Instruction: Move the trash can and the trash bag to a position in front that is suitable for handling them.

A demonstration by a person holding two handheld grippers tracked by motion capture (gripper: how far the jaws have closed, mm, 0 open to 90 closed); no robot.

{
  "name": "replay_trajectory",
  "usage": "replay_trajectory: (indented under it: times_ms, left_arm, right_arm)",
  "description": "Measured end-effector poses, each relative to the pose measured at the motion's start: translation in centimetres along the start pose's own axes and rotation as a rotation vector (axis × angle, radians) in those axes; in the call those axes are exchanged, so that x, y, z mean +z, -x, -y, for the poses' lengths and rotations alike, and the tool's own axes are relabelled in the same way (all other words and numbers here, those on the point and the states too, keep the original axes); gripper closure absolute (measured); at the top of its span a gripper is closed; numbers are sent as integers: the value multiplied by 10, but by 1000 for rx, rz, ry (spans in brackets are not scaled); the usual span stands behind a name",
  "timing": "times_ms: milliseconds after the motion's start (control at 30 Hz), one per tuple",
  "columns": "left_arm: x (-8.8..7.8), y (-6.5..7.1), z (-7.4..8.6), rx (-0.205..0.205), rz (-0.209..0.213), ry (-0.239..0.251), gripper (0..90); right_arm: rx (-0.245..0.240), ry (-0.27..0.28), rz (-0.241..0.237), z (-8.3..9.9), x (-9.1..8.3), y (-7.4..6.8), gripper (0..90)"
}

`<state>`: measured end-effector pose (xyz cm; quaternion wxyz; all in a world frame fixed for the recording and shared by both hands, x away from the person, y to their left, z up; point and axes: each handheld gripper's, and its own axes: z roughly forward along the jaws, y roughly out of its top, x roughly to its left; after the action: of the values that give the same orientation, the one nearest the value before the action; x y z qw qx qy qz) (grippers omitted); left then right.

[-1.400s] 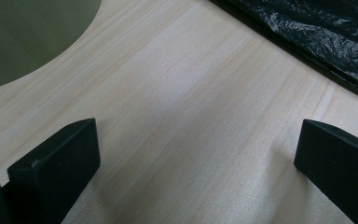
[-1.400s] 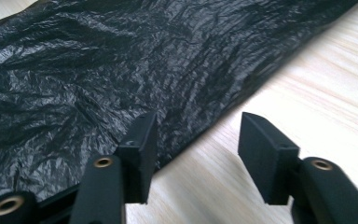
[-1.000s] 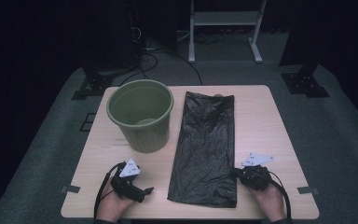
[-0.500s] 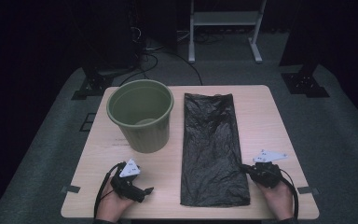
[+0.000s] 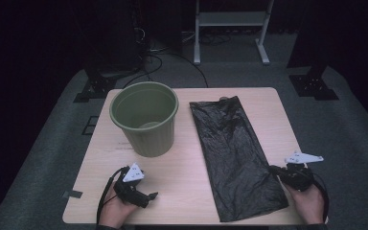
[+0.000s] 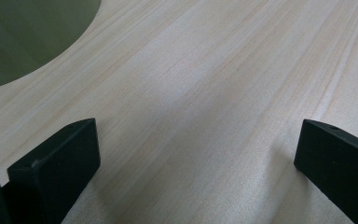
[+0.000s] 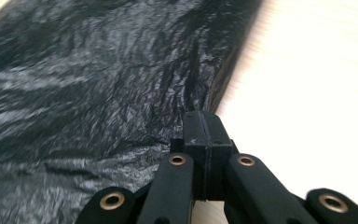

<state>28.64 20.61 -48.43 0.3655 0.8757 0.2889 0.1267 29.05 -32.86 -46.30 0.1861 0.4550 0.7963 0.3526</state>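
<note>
Right gripper (image 5: pixel 274 171): I've dragged it rightward, jaws clamped on the bag's near right edge.
Black bag (image 5: pixel 235 153): flat on table (image 5: pixel 191 163), its near end shifted right.
Left gripper (image 5: pixel 149 196): jaws apart, unmoved, near bin (image 5: pixel 144 120).

The high view looks down from above the near side of the light wooden table (image 5: pixel 191 191), far off. The left gripper view sits very close to the wood, with the round green plastic bin (image 6: pixel 23 37) in its upper left. The right gripper view looks closely along the crinkly black plastic bag (image 7: pixel 98 84). Both share things with the high view.
</note>
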Motion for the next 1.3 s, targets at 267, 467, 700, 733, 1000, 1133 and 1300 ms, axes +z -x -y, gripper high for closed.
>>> replay_trajectory:
  times_ms: [267, 467, 700, 733, 1000, 1133, 1300]
  left_arm:
    - [0, 0, 0, -1, 0, 0, 0]
    - [0, 0, 0, 0, 0, 0, 0]
    - [0, 0, 0, 0, 0, 0, 0]
    - [0, 0, 0, 0, 0, 0, 0]
    - [0, 0, 0, 0, 0, 0, 0]
    - [0, 0, 0, 0, 0, 0, 0]
    - [0, 0, 0, 0, 0, 0, 0]
  right_arm:
    - [29, -11, 44, 6, -6, 14, 734]
    - [2, 24, 19, -3, -7, -1, 591]
    - [-31, 28, -36, -17, 7, -25, 532]
    - [-38, 23, -46, -19, 11, -29, 527]
    - [-77, -47, -96, -28, 38, -51, 445]
    - [-85, -79, -98, -28, 47, -57, 432]
    - [-85, -70, -67, -26, 46, -58, 548]
